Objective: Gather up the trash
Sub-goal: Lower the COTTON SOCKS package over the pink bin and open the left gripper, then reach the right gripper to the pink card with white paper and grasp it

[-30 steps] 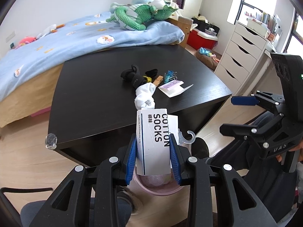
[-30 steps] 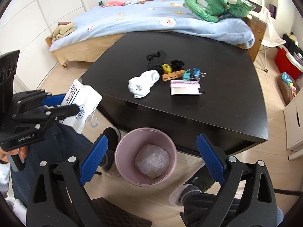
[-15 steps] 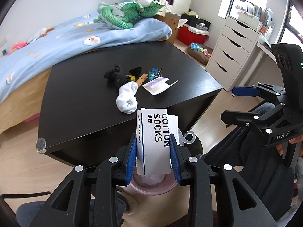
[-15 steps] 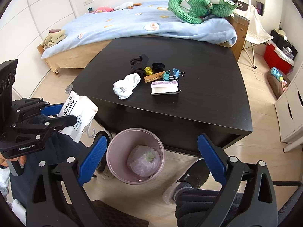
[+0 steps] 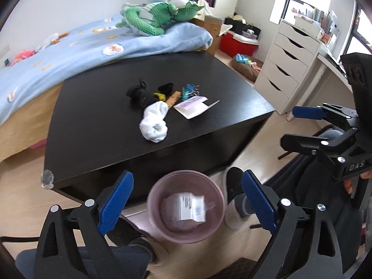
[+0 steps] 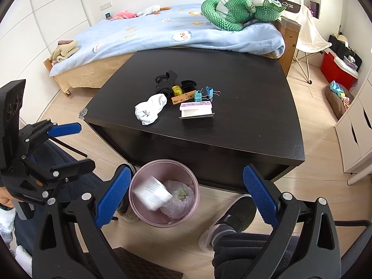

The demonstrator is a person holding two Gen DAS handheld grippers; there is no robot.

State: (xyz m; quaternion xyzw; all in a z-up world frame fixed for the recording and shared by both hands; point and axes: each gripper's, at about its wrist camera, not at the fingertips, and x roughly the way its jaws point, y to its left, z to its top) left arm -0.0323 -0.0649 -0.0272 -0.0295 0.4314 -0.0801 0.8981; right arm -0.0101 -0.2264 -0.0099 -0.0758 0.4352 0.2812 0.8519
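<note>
- The sock packaging (image 5: 190,207) lies in the pink bin (image 5: 160,223) on the near floor, so that piece is binned.
- Left gripper (image 5: 187,200) has just sprung wide above it, empty; earlier it clamped the pack.
- Right gripper (image 6: 186,191) gapes, empty.
- Possibly still left: the paper box (image 6: 196,110) on the black table (image 6: 244,127).

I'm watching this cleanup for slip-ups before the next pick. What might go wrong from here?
1. The left gripper has just opened, empty; the sock packaging is blurred at the pink bin's rim, so it may hang up or tip out.
2. On the black table, the white sock touches the clutter, so non-trash may get grabbed.
3. A shoe beside the bin could knock it.
</note>
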